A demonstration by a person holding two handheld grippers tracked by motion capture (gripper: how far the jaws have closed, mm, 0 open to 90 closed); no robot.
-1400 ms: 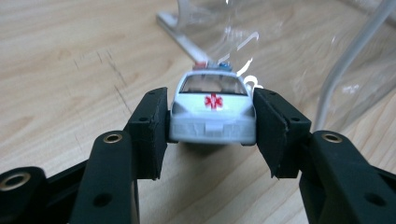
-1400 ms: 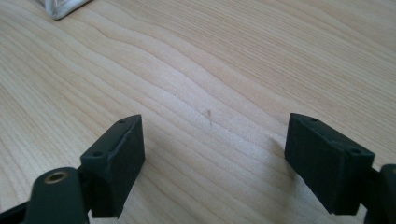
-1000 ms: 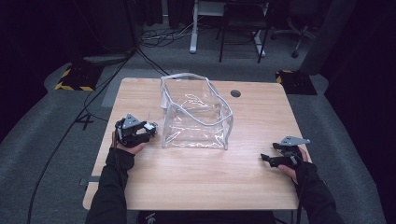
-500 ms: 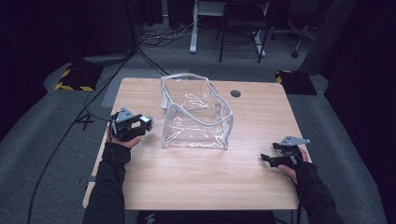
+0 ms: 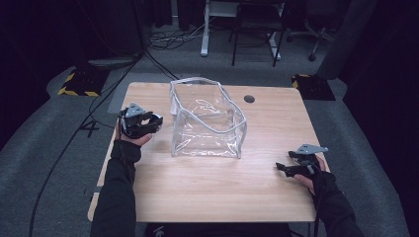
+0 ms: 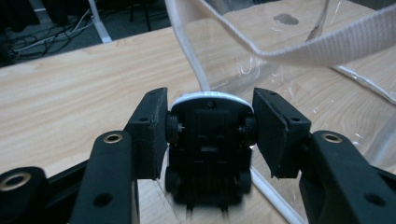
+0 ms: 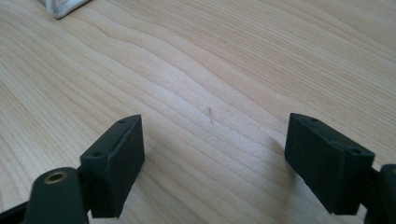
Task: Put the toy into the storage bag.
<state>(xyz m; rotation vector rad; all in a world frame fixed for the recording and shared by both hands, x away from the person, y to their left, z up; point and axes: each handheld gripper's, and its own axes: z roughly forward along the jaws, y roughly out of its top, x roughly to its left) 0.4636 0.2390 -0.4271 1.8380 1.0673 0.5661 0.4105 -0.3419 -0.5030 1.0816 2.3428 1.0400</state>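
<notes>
Your left gripper [image 6: 210,135] clamps the toy car [image 6: 208,140] — lift it clear over the clear bag's [image 5: 207,121] rim before releasing; your right gripper [image 7: 212,158] rests open.

The high view looks forward and down on the whole table [image 5: 212,197]; the left gripper view sits close behind its jaws, facing the clear bag [image 6: 299,70]; the right gripper view skims bare wood, its top-left corner perhaps catching that bag.

no readable text, labels or numbers anywhere (nothing legible)
</notes>
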